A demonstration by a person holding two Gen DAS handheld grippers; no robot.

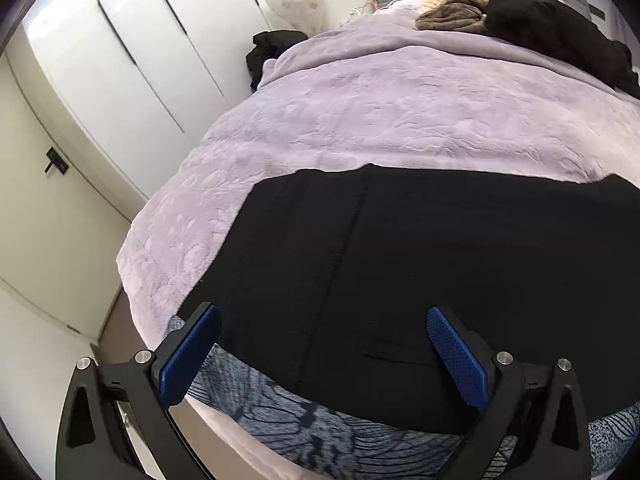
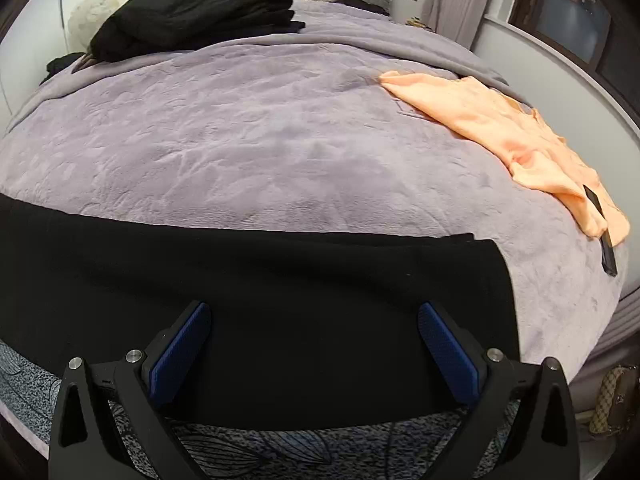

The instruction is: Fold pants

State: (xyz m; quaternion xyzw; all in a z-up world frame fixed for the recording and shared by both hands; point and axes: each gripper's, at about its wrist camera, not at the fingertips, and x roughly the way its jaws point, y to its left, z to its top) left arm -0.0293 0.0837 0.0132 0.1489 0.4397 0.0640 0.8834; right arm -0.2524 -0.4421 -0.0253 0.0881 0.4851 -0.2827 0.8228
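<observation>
Black pants lie flat across the near edge of a bed with a lilac blanket. A seam runs down them in the left wrist view. They also show in the right wrist view, with their right end near the bed's right side. My left gripper is open just above the pants near their left end, blue pads wide apart. My right gripper is open above the pants near their right end, holding nothing.
A grey patterned sheet shows under the near edge. A pile of black clothes and a brown garment lie at the far end by the pillows. An orange garment and a dark remote lie at the right. White wardrobe doors stand left.
</observation>
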